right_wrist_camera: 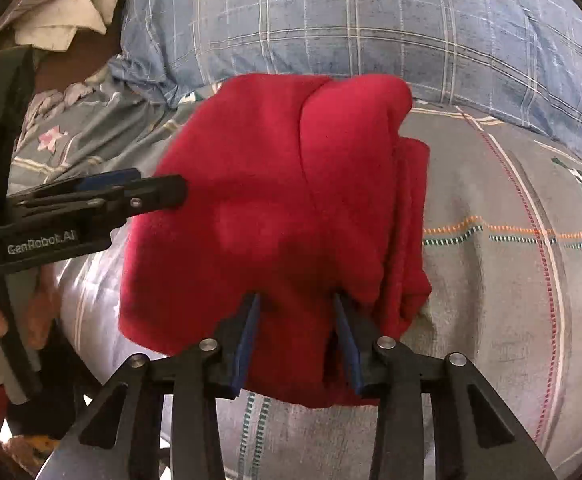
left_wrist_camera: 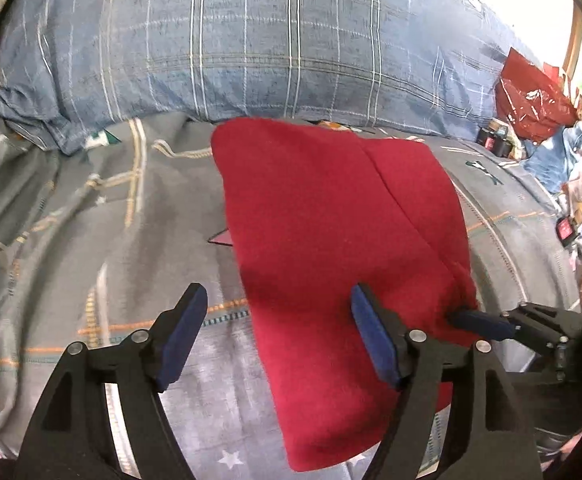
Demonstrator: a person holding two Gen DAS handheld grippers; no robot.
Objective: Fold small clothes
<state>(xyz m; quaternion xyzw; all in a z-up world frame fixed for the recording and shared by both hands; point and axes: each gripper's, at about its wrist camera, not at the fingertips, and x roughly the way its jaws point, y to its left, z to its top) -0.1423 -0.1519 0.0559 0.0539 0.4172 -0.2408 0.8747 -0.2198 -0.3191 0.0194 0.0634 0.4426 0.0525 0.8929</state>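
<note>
The red garment (left_wrist_camera: 331,216) lies folded on the grey patterned bed sheet (left_wrist_camera: 91,208), just in front of a blue checked pillow (left_wrist_camera: 251,40), with its layered side edges stacked along its right side in the right wrist view. The right gripper (right_wrist_camera: 297,336) has its blue fingers (right_wrist_camera: 247,340) partly closed around a bunch of the near hem, cloth sitting between them; whether the pads press firmly I cannot tell for sure, though it looks like a pinch. The left gripper (left_wrist_camera: 279,336) stands spread, one finger over the sheet and one over the cloth, gripping nothing.

To do this step well, I judge the right pinch should catch all the layers of the hem, not just the top one, and the left fingers should take the matching corner at the same depth, so the fold lifts evenly and the edges stay lined up.

No container holds anything here; a red bag (left_wrist_camera: 531,92) and clutter sit beyond the bed, contents unclear.
</note>
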